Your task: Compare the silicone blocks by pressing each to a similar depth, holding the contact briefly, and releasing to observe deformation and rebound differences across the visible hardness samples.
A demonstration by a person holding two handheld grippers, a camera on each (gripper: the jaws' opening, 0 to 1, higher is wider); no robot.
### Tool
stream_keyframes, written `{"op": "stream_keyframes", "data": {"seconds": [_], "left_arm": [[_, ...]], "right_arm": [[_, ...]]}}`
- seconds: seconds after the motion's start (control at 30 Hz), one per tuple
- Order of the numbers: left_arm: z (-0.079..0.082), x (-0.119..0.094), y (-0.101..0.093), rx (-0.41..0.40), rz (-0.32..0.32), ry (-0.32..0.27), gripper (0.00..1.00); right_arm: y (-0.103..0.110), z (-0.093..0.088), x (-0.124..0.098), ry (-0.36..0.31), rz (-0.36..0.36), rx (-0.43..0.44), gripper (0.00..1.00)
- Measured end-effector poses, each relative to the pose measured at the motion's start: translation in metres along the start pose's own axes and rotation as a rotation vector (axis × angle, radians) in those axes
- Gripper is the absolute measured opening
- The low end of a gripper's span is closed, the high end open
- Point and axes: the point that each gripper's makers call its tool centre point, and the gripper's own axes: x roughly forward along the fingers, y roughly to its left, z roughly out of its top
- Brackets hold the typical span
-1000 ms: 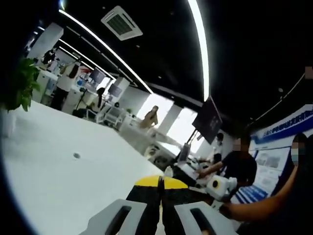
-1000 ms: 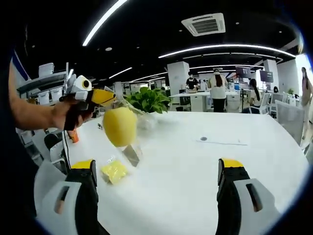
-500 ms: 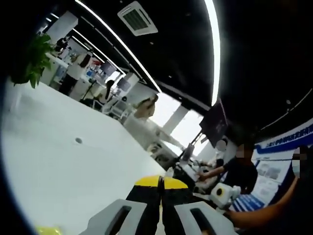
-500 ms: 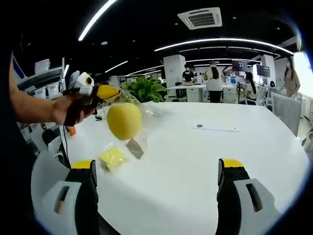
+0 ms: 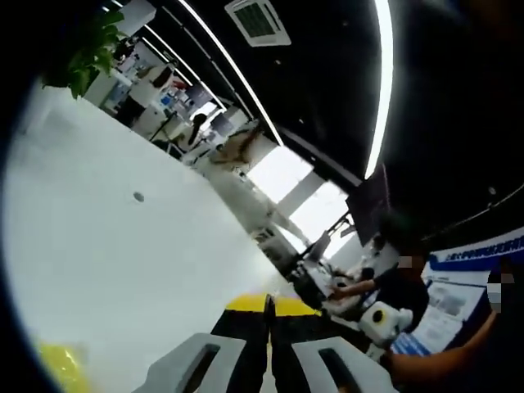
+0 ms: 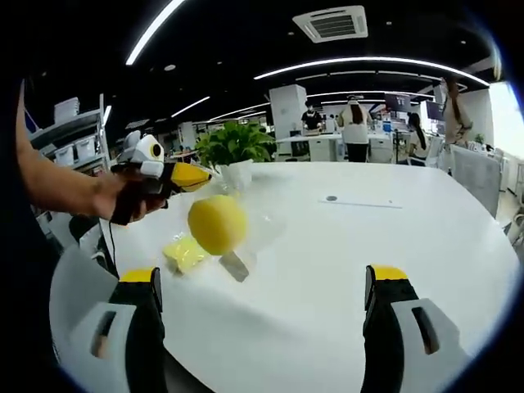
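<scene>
While the left gripper (image 6: 187, 175) is being held above the glossy white round-edged table (image 6: 393, 246) by a person's hand (image 6: 123, 196), its yellow-tipped jaws are meeting with no gap, and in the left gripper view (image 5: 268, 304) the two tips are likewise pressing flush together. A smooth, rounded yellow silicone block (image 6: 217, 224) is hanging just below those tips inside a crinkled clear plastic bag (image 6: 254, 221), whose top appears to be pinched in the jaws; the exact point of grip is too small to confirm. The block is sitting clear of the tabletop, with a dark shadow lying on the surface beneath it.

A second, flatter yellow silicone block in clear wrapping (image 6: 185, 252) is lying on the table beside and slightly behind the hanging one, near the table's left edge; its blurred yellow corner (image 5: 61, 366) is showing low in the left gripper view.

The right gripper (image 6: 271, 286) is standing with its grey, yellow-capped jaws spread wide apart, holding nothing.

A leafy green plant in a white pot (image 6: 235, 151) is standing at the far left side of the table. Beyond the blocks, the tabletop is lying smooth and open toward its curved right edge, broken by a small round dark inset (image 6: 331, 198) and a thin seam.
</scene>
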Motion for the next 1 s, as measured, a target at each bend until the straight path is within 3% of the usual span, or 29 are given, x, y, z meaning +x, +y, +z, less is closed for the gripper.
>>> {"op": "stream_keyframes", "data": {"seconds": [0.23,0.37,0.43,0.57,0.83,0.9,1.0], "left_arm": [[-0.02,0.0,0.016,-0.057,0.023,0.021,0.0],[-0.025,0.001,0.026,-0.098,0.036,0.012,0.0],[-0.024,0.001,0.033,-0.155,0.043,-0.01,0.0],[-0.025,0.001,0.045,-0.177,0.063,-0.021,0.0],[-0.024,0.001,0.071,-0.083,0.152,-0.035,0.0],[-0.023,0.0,0.082,0.009,0.187,-0.03,0.0],[-0.027,-0.001,0.094,0.038,0.222,-0.02,0.0]], "right_arm": [[-0.001,-0.011,-0.001,0.022,-0.002,0.02,0.97],[0.0,-0.013,-0.001,0.028,-0.004,0.029,0.97],[0.002,-0.015,-0.001,0.035,0.003,0.045,0.97],[0.002,-0.019,-0.002,0.039,-0.002,0.048,0.96],[-0.003,-0.023,-0.004,0.047,-0.018,0.061,0.97],[-0.003,-0.024,-0.004,0.049,-0.02,0.062,0.97],[-0.002,-0.024,-0.003,0.049,-0.018,0.067,0.97]]}}
